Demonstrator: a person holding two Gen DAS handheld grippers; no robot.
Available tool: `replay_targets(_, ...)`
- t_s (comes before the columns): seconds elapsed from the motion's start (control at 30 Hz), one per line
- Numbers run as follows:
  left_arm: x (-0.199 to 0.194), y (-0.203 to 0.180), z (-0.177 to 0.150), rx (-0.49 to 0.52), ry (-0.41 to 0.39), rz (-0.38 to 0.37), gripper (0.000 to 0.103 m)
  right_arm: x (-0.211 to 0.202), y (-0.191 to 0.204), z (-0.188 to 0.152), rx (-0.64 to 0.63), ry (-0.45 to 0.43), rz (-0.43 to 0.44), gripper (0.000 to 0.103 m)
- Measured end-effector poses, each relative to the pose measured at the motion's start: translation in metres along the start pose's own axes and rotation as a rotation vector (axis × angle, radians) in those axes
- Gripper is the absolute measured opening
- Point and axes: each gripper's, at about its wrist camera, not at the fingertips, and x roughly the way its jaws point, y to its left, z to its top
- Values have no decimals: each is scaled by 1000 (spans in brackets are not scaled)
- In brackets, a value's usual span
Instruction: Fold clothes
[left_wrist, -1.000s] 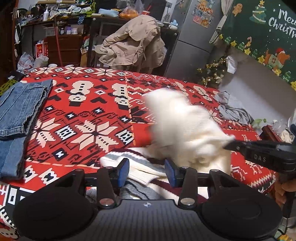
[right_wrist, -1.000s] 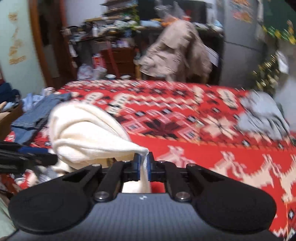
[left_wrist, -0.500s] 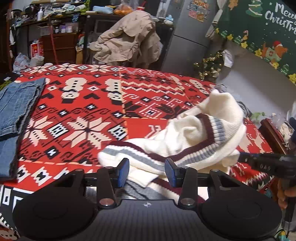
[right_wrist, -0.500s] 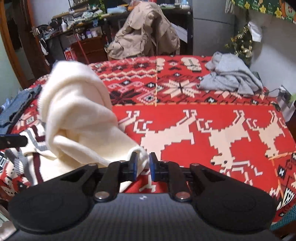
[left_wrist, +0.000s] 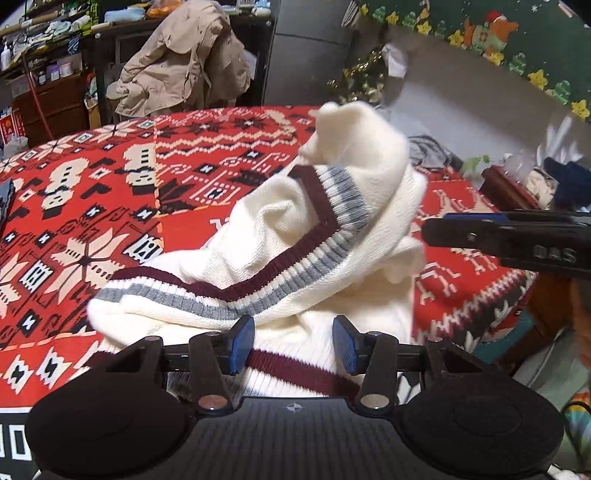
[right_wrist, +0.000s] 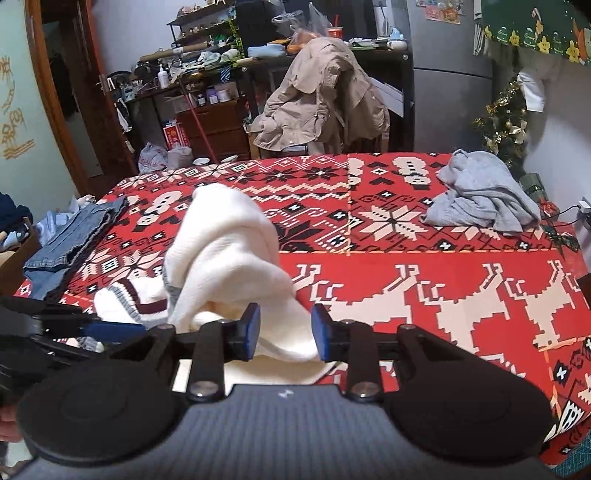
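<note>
1. Where our two cameras look across it, a red patterned blanket (right_wrist: 424, 295) covers the bed, printed with snowflakes, snowmen and reindeer.
2. On the near part of the blanket we see a cream sweater (left_wrist: 295, 236) lying in a rumpled heap, its maroon-and-grey striped ribbing running across the front in the left view. Part of it stands up in a soft peak; in the right view that peak rises left of centre.
3. At the bed's far right corner we see a grey garment (right_wrist: 484, 199) lying crumpled, well apart from the sweater.
4. Along the left edge of the bed we see blue jeans (right_wrist: 70, 247) lying laid out, also clear of the sweater.
5. Beyond the bed, a tan coat (right_wrist: 321, 99) hangs over a chair.
6. Our left gripper (left_wrist: 291, 339) hovers just above the sweater's near edge with its jaws wide apart and nothing held; maroon ribbing shows between the blue pads.
7. Our right gripper (right_wrist: 284, 338) has its jaws parted too, holding nothing. A cream fold of the sweater lies in the gap between them; we cannot tell whether either pad touches it.
</note>
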Motion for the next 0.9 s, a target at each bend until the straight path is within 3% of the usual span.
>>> replay_targets(0.47,10,29,47,-143,-115,84,47,-1,0,-4,4,17,-4,41)
replay_targets(0.77,-10,36,22,-126,-112,109,53,11,3,3,-9,14,13,50)
replay_targets(0.9,-15,49,10,-143,-92,150,53,16,8,17,-24,-20,28,64)
